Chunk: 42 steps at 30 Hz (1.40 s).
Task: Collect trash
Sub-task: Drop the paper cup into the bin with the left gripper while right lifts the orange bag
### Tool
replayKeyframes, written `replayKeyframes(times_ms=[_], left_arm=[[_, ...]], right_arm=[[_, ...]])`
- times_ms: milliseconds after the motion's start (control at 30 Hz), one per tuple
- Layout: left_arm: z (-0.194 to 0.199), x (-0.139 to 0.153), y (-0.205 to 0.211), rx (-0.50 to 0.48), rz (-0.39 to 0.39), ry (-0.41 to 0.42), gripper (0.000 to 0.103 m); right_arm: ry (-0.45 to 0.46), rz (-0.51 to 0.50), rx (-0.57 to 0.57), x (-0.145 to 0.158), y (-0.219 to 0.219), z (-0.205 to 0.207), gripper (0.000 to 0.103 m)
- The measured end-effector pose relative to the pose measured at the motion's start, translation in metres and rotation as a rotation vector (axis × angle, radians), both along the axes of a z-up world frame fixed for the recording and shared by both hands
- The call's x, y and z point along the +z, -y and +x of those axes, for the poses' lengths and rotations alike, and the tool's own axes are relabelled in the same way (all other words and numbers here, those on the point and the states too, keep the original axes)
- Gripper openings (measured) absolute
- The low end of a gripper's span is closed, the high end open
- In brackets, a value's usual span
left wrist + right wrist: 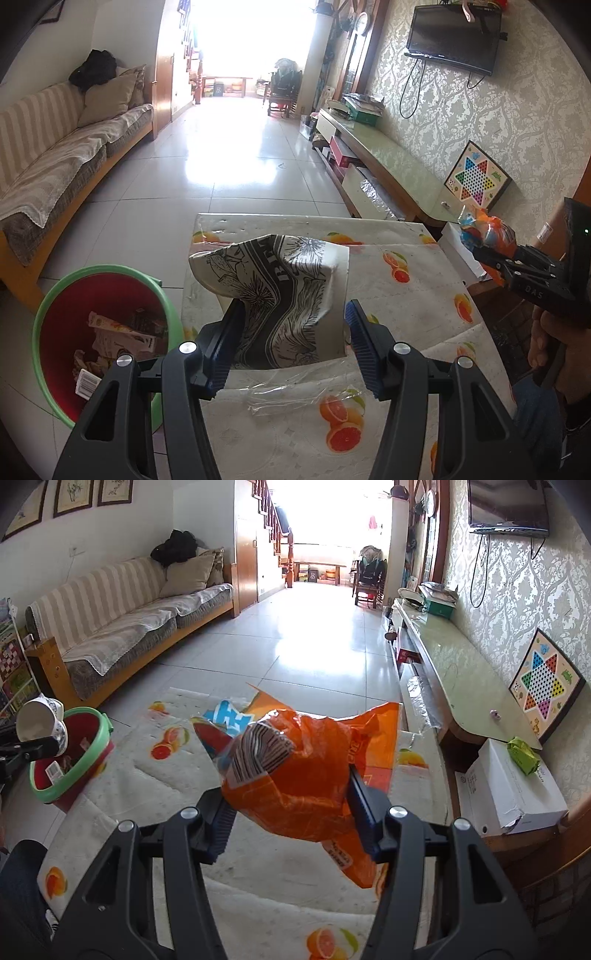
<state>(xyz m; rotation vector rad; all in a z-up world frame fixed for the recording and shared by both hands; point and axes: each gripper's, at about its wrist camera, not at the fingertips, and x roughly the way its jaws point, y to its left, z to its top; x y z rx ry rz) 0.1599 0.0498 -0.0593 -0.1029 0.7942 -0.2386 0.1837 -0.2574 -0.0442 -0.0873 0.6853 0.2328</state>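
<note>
My left gripper (291,343) is shut on a crushed paper cup (280,295) printed with black line drawings, held above the table (406,332). The cup also shows at the far left of the right wrist view (37,723). My right gripper (288,823) is shut on a crumpled orange snack bag (306,775), held above the table (147,794); the bag shows at the right of the left wrist view (487,232). A green-rimmed red trash bin (107,332) with several wrappers inside stands on the floor left of the table, also in the right wrist view (81,753).
The table has a fruit-print cloth under clear plastic. A sofa (55,162) runs along the left wall. A long low cabinet (388,166) with a checkers board (476,177) lines the right wall. A white box (509,794) sits right of the table.
</note>
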Motion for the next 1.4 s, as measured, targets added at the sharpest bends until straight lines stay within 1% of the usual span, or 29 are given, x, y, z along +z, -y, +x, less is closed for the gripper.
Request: replayKeyframes(times_ms=[200,333,467,633,800,900,1233,1267,1300,1333,1367,1400], left_arm=[[-0.019,-0.005,-0.063,0.115,-0.01,0.006,0.054],[-0.026,-0.006,-0.106,0.194,-0.019,0.02,0.054],[-0.022,-0.012,-0.144,0.253,-0.026,0.015,0.054],[-0.006,-0.025,-0.176,0.287,-0.026,-0.013,0.054],[0.007,-0.035,-0.184,0.278,-0.031,-0.036,0.054],[0.011,-0.043,-0.179,0.26,-0.014,-0.049,0.054],[0.021,-0.07,-0.164,0.233,-0.021,-0.095,0.055],[0.022,-0.072,-0.162,0.232,-0.02,-0.103,0.06],[0.022,-0.073,-0.161,0.236,-0.019,-0.105,0.068],[0.021,-0.072,-0.162,0.242,-0.019,-0.095,0.083],[0.02,-0.071,-0.162,0.25,-0.015,-0.087,0.089],[0.018,-0.07,-0.163,0.254,-0.013,-0.082,0.089]], right_arm=[[-0.019,0.049,0.068,0.003,-0.043,-0.032,0.054],[-0.035,0.053,0.121,0.002,-0.075,-0.043,0.054],[-0.045,0.045,0.181,0.002,-0.109,-0.05,0.054],[-0.048,0.036,0.234,0.003,-0.145,-0.057,0.054],[-0.055,0.035,0.253,0.005,-0.165,-0.061,0.054],[-0.061,0.026,0.262,0.004,-0.173,-0.063,0.054],[-0.088,-0.013,0.258,-0.003,-0.179,-0.066,0.054],[-0.089,-0.017,0.257,-0.003,-0.179,-0.065,0.054],[-0.09,-0.019,0.256,-0.003,-0.179,-0.065,0.054],[-0.09,-0.02,0.256,-0.003,-0.18,-0.064,0.054],[-0.09,-0.023,0.257,-0.003,-0.181,-0.064,0.054],[-0.089,-0.024,0.259,-0.002,-0.182,-0.063,0.054]])
